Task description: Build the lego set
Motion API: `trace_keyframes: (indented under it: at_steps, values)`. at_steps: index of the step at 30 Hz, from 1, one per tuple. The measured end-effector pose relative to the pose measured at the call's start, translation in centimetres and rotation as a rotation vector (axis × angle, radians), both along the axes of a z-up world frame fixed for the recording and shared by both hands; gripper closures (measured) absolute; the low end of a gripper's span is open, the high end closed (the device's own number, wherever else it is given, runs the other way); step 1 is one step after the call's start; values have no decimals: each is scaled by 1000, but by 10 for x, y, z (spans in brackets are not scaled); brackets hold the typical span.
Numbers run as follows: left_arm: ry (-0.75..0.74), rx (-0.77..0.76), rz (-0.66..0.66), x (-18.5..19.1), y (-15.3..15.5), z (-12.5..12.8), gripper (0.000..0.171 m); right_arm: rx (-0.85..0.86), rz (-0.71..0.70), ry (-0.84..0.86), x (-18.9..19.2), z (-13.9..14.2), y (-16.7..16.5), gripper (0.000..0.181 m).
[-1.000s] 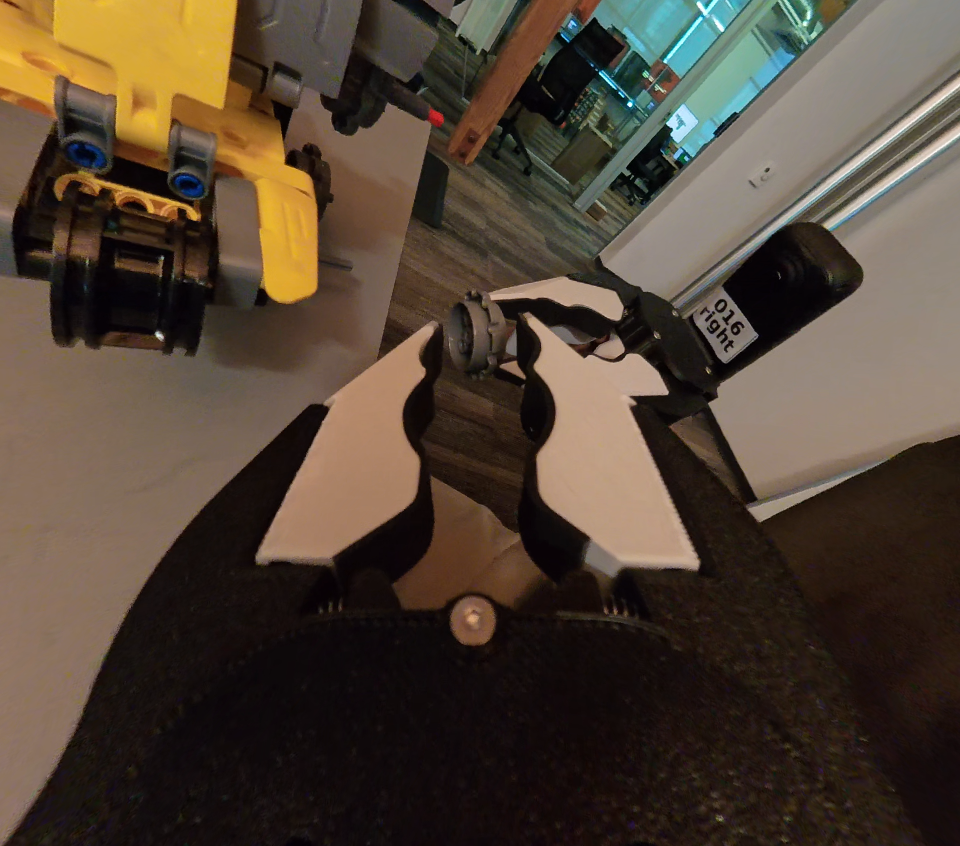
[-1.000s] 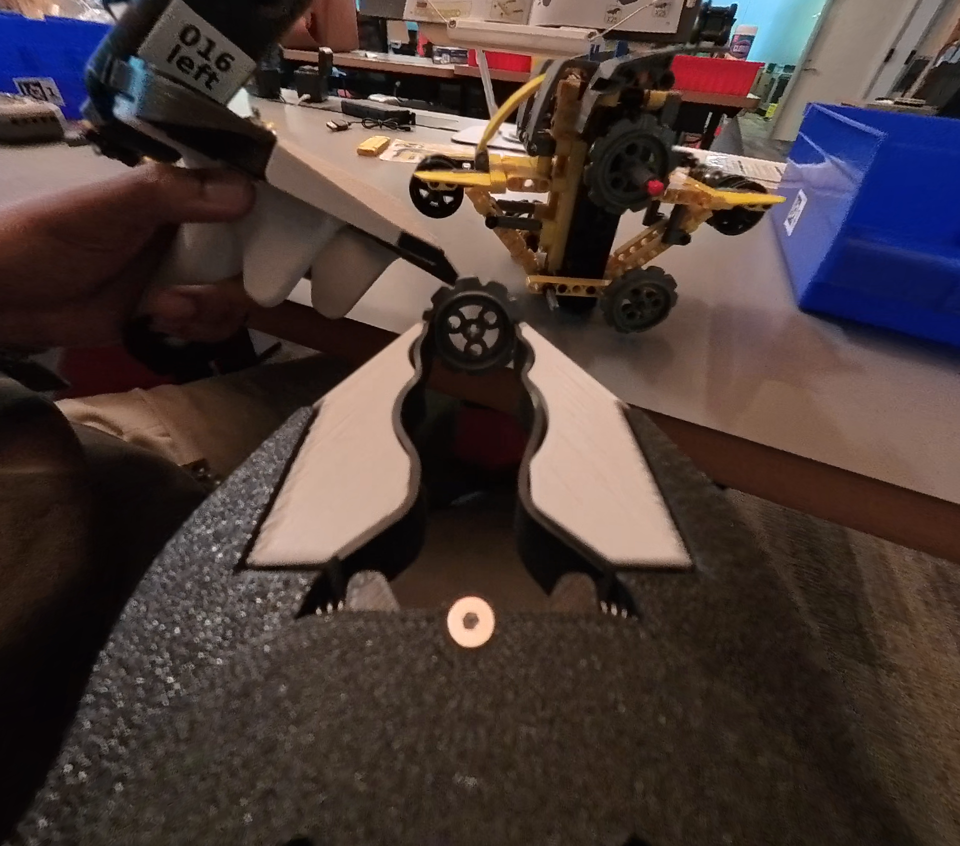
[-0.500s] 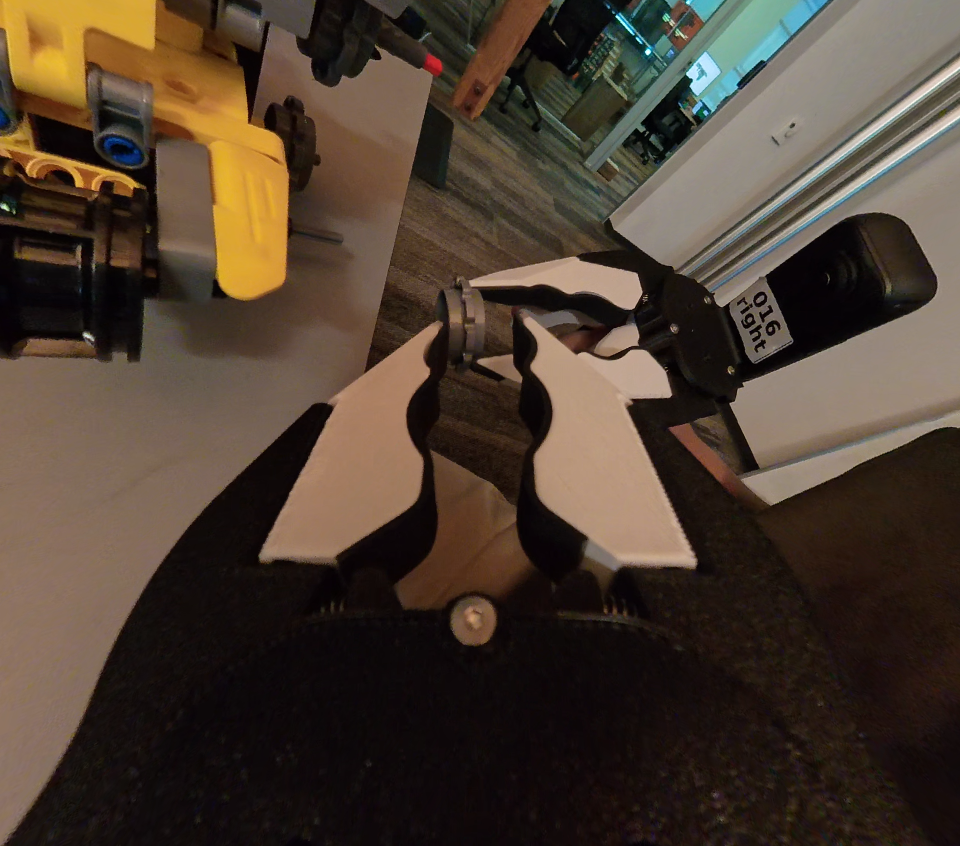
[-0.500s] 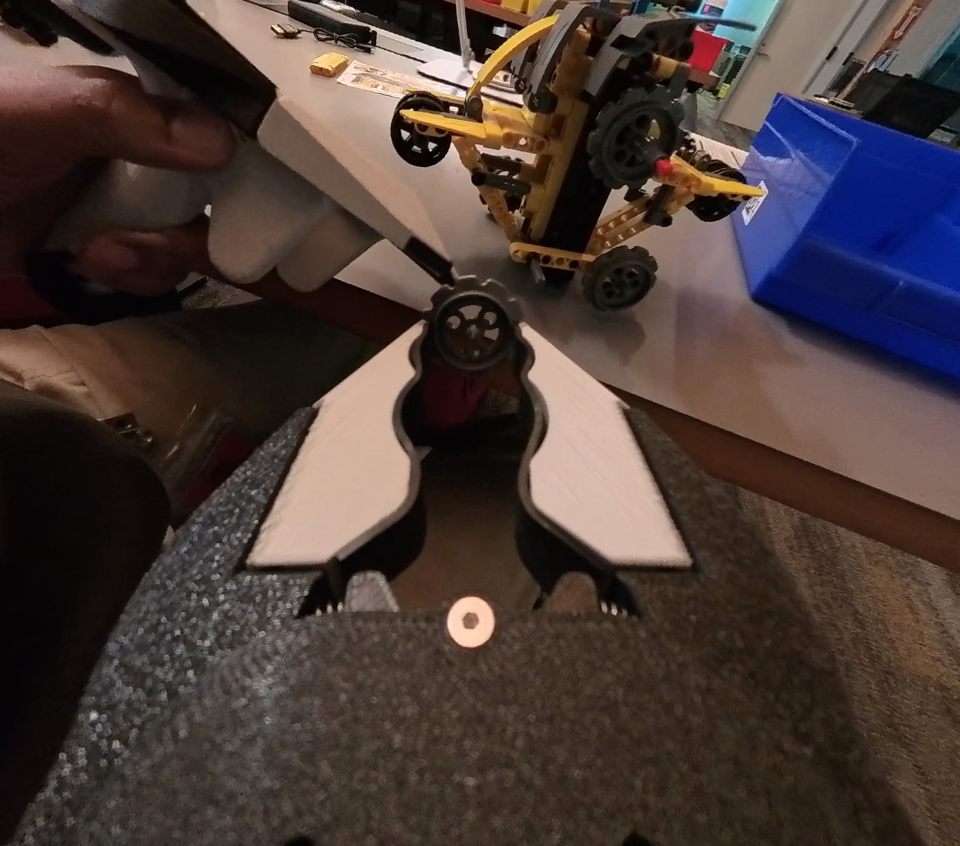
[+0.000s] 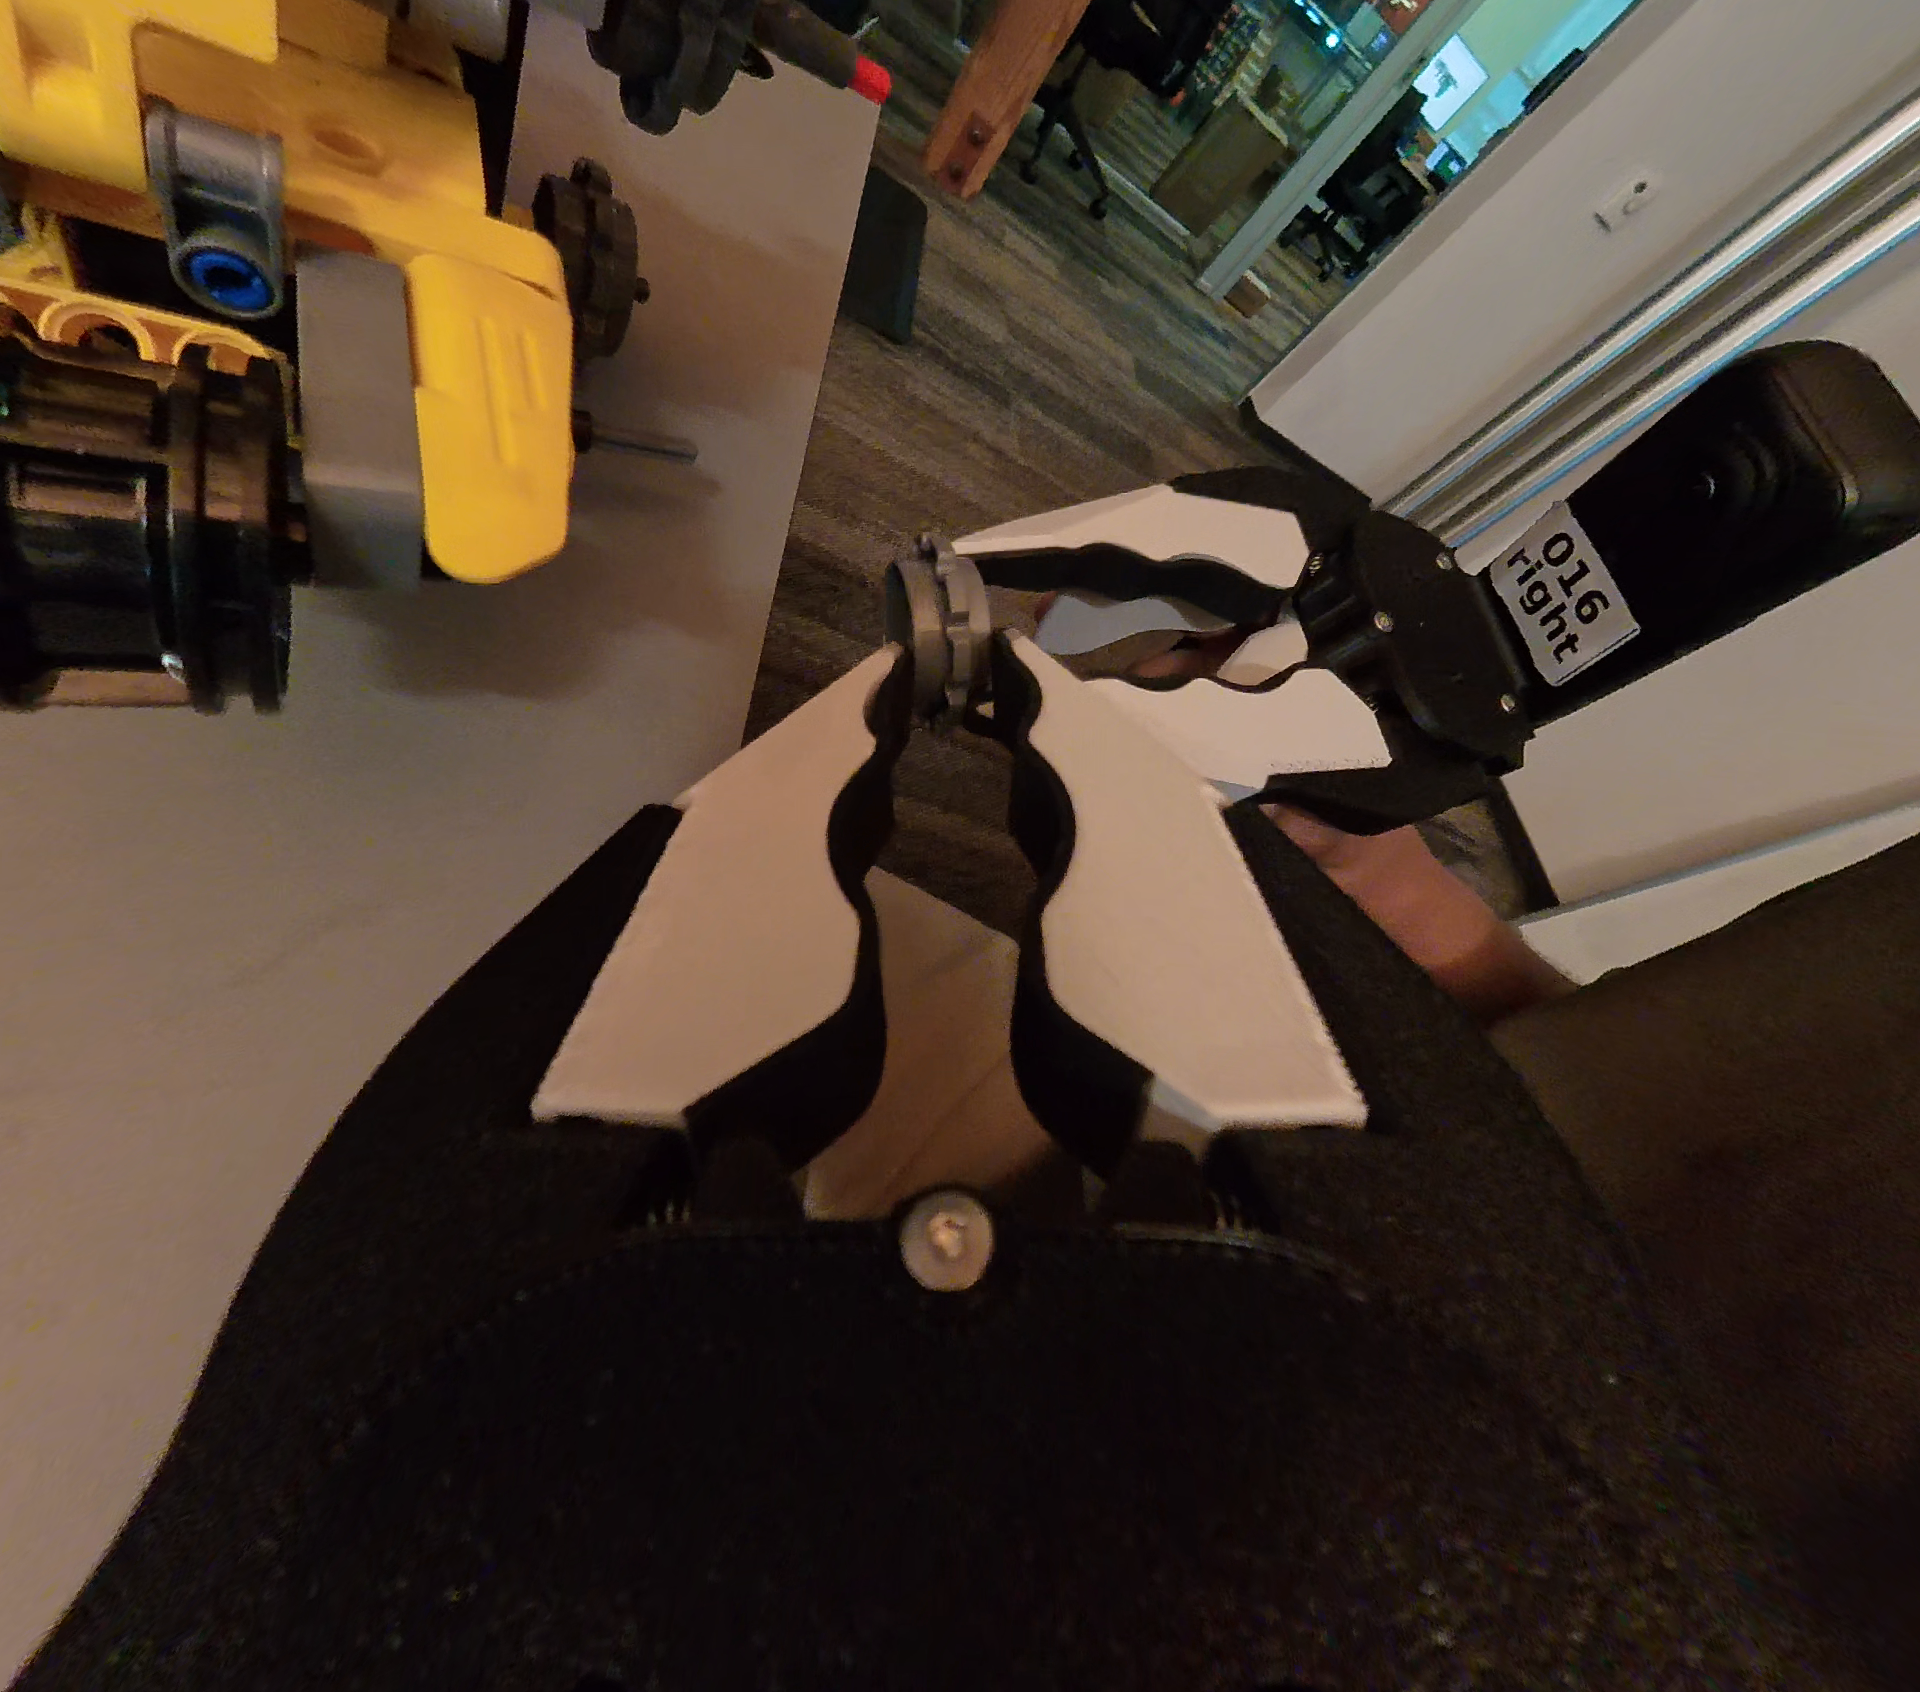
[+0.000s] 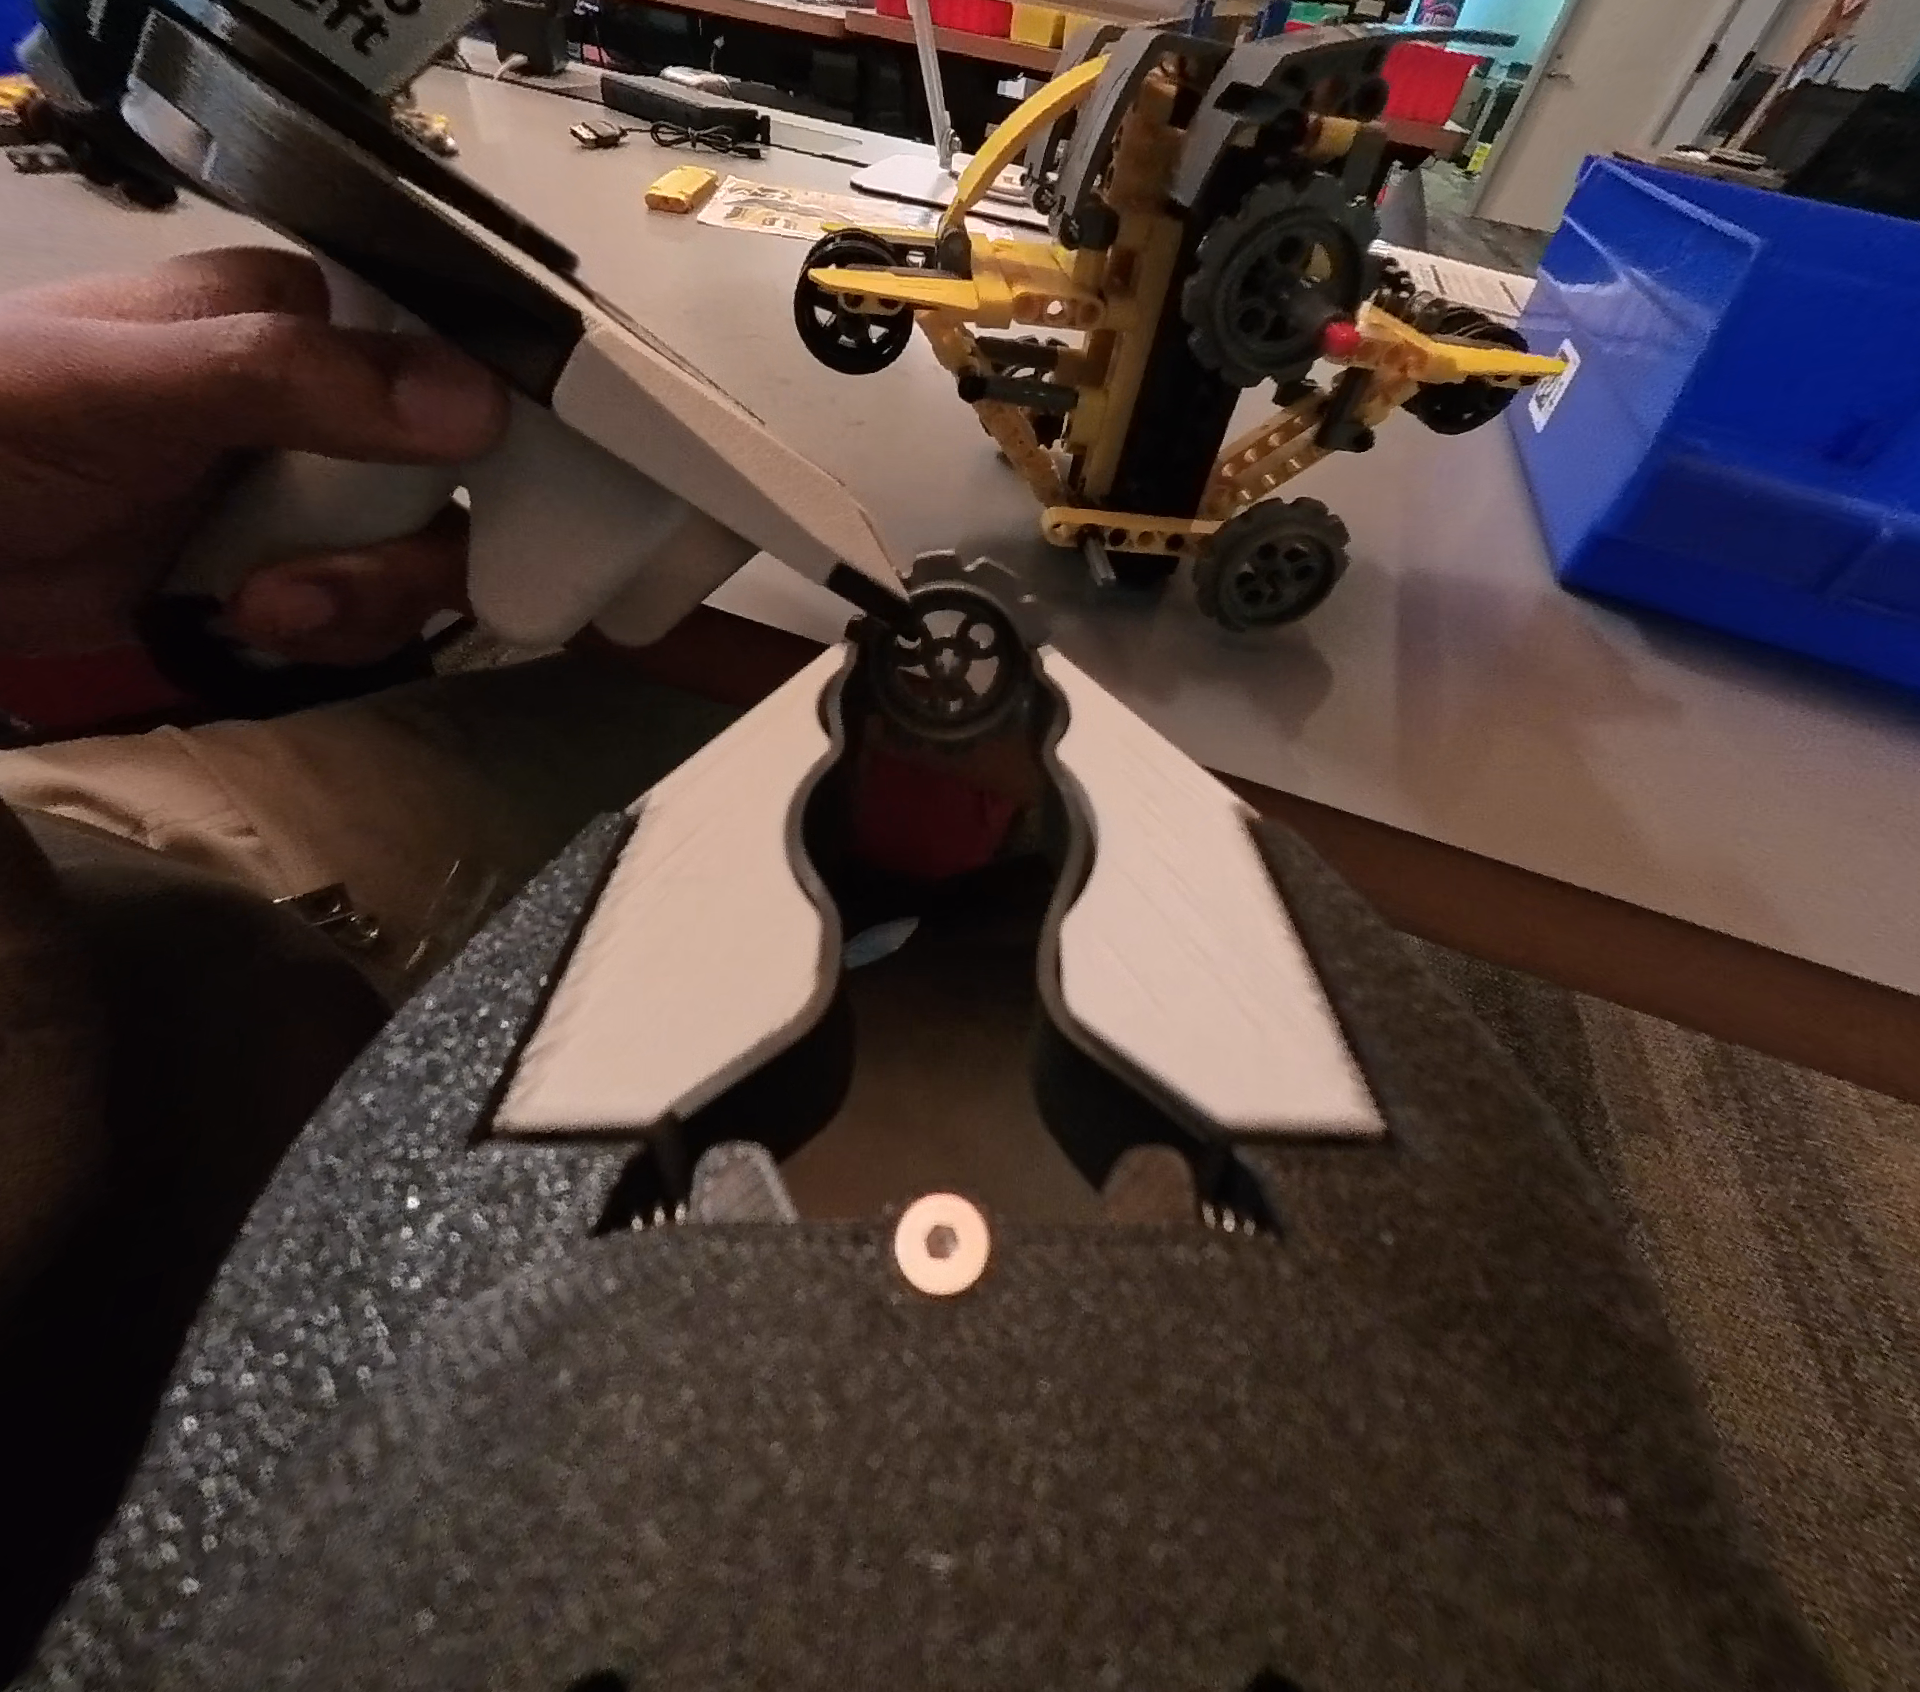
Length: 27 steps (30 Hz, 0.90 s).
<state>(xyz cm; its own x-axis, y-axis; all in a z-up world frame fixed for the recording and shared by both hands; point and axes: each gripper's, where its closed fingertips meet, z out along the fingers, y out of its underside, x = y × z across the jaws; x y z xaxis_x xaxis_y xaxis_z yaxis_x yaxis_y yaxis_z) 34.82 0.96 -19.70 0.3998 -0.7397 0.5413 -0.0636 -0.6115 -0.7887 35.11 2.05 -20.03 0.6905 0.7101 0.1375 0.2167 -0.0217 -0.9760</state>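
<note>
Right now, right tongs [image 6: 943, 666] clenched on small grey wheel [image 6: 951, 663], left tongs [image 5: 951, 674] pinching it too (tips only)

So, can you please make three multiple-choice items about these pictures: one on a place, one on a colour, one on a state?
1. In the right wrist view, where is the blue bin relative to the toy vehicle?
A. To its left
B. To its right
C. On top of it

2. What colour are the vehicle's long beams?
A. Green
B. White
C. Yellow

3. What state are the right tongs in?
A. Shut on the small wheel
B. Wide open and empty
C. Shut on a booklet

Answers:
1 B, the bin fills the right edge of the table.
2 C, the holed beams are yellow.
3 A, both tips press the wheel's sides.
</note>
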Motion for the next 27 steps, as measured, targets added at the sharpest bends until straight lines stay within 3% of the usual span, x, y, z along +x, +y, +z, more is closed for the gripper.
trace_keyframes:
  at_steps: [10, 18, 27]
  values:
    - [48, -1, -9, -3, -1, -1, 161, -48, 30, 35, -3, -2, -2, 150]
    - [101, -42, -43, -6, -2, -10, 161, 43, 35, -69, 1, -4, -5, 134]
    - [169, -121, -145, -5, -16, -18, 161, 45, 130, -142, -9, -14, -18, 140]
